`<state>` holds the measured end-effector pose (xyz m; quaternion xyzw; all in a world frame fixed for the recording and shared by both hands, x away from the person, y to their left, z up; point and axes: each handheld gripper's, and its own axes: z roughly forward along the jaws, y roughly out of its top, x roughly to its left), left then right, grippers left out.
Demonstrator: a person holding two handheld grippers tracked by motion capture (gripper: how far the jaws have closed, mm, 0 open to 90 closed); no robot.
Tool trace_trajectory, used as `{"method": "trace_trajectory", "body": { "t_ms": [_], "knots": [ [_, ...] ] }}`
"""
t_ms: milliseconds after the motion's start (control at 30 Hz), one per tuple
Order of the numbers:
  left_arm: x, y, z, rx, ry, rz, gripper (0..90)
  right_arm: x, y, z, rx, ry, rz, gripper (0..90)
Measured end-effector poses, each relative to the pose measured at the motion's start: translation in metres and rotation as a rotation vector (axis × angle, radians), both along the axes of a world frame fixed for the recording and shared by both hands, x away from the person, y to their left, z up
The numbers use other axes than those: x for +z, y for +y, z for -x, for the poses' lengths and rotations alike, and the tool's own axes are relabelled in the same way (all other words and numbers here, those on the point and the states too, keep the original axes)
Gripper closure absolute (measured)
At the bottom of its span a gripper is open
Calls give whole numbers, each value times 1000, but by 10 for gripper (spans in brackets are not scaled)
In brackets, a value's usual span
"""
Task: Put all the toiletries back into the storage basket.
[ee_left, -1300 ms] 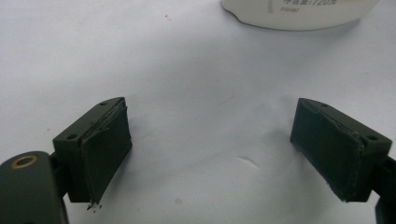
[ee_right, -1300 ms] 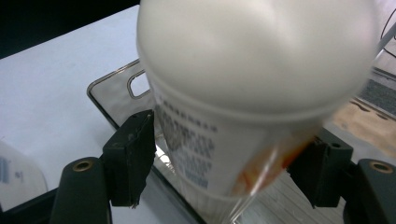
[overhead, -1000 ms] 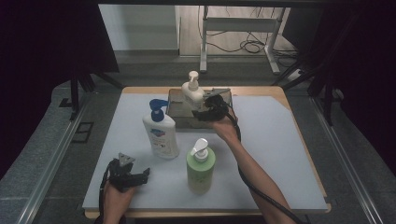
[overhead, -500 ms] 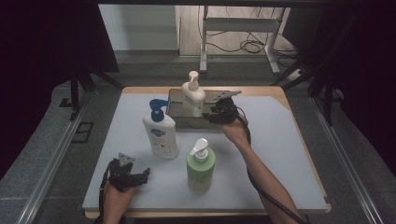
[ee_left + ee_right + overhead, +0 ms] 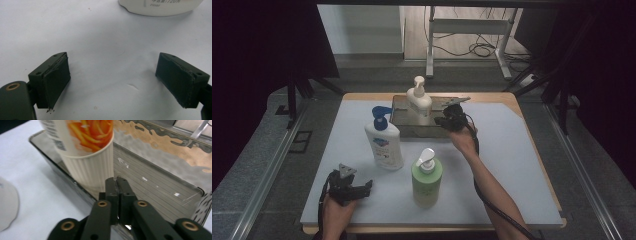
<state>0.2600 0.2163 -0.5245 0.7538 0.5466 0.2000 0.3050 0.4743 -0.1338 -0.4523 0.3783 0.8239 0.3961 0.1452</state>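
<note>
A cream pump bottle (image 5: 418, 100) with an orange-printed label (image 5: 87, 157) stands upright in the left part of a metal tray (image 5: 412, 131) at the back of the mat. My right gripper (image 5: 443, 121) sits at the tray's near right rim, just right of the bottle. Its jaws have just been closing and now meet (image 5: 116, 181) with nothing visible between them, over the tray floor (image 5: 155, 190). My left gripper (image 5: 364, 186) rests low at the front left, open (image 5: 112, 82) over bare mat.
A white bottle with a blue pump (image 5: 384, 142) stands mid-left, its base at the top of the left gripper view (image 5: 160, 6). A green pump bottle (image 5: 427, 180) stands front centre. The white mat (image 5: 512, 150) has free room on the right.
The right hand has drawn slightly right and down along the tray's near edge, and its jaws have shut. The left hand has stayed put.
</note>
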Motion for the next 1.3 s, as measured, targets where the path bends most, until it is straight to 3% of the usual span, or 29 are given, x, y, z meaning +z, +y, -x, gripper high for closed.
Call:
{"method": "trace_trajectory", "body": {
  "t_ms": [533,1300],
  "knots": [
    [0,0,0,1,0,1,115,-12,16,-14,-41,54,23,898],
    [0,0,0,1,0,1,115,-18,42,-17,1,79,10,895]
  ]
}}
